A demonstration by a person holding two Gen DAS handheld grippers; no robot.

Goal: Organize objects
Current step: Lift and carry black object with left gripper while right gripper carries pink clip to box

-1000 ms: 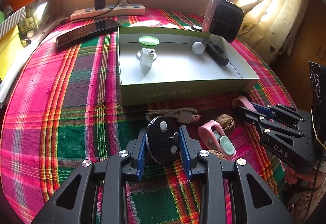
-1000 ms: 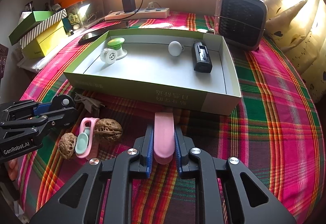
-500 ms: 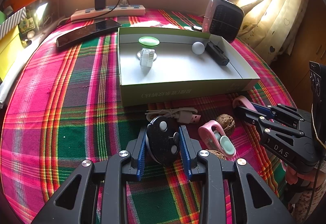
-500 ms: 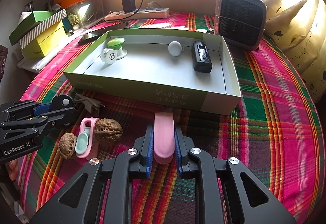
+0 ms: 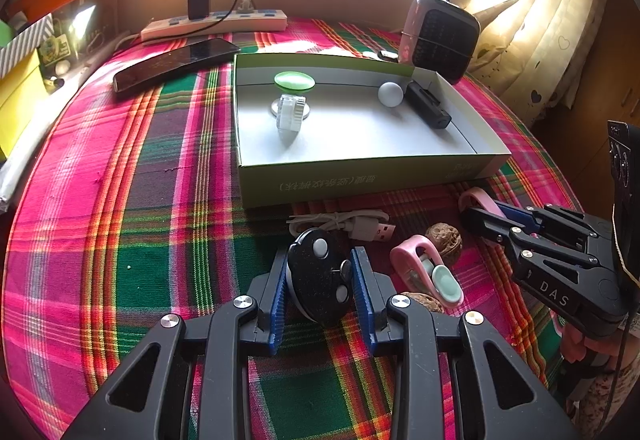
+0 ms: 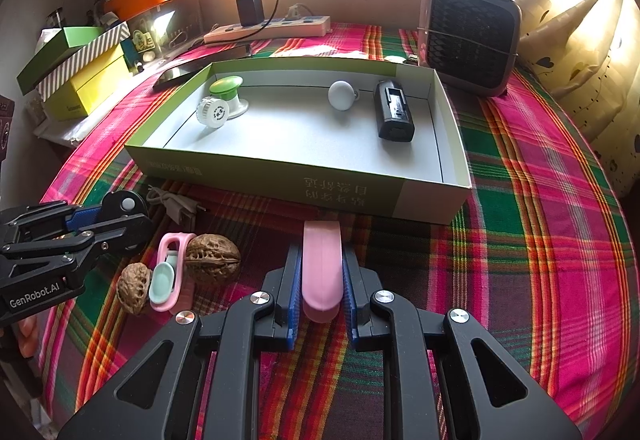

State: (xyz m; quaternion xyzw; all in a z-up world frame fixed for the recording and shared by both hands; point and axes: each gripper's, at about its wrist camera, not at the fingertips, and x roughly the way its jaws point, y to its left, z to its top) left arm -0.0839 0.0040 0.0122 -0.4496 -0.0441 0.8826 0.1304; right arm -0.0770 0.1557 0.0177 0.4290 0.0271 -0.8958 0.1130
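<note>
Low in the middle of the left wrist view, the left gripper (image 5: pixel 320 278) has its blue pads clenched on a round black device with pale buttons (image 5: pixel 318 276), held just over the plaid tablecloth (image 5: pixel 120 220). In the right wrist view the right gripper (image 6: pixel 320 280) sits bottom centre, its jaws clamped on a flat pink case (image 6: pixel 321 268) whose tip points at the near wall of the open green box (image 6: pixel 280 175). That box fills the middle of both frames; inside it, toward the upper left, stand a green-topped knob (image 6: pixel 226 85) and a white ridged wheel (image 6: pixel 213 112), and toward the upper right lie a white ball (image 6: pixel 341 95) and a black rectangular gadget (image 6: pixel 393 115) beside it. On the cloth in front of the box, at the lower left of the right wrist view, a pink clip with a mint insert (image 6: pixel 168 272) lies between two walnuts (image 6: pixel 212 259), touching both. Just beyond them a bundled white USB cable (image 5: pixel 344 222) rests close to the box wall. At the upper right, behind the box, stands a small dark fan heater (image 6: pixel 470 35); a power strip (image 6: pixel 268 29) and a dark phone (image 5: pixel 176 61) lie toward the upper left.
</note>
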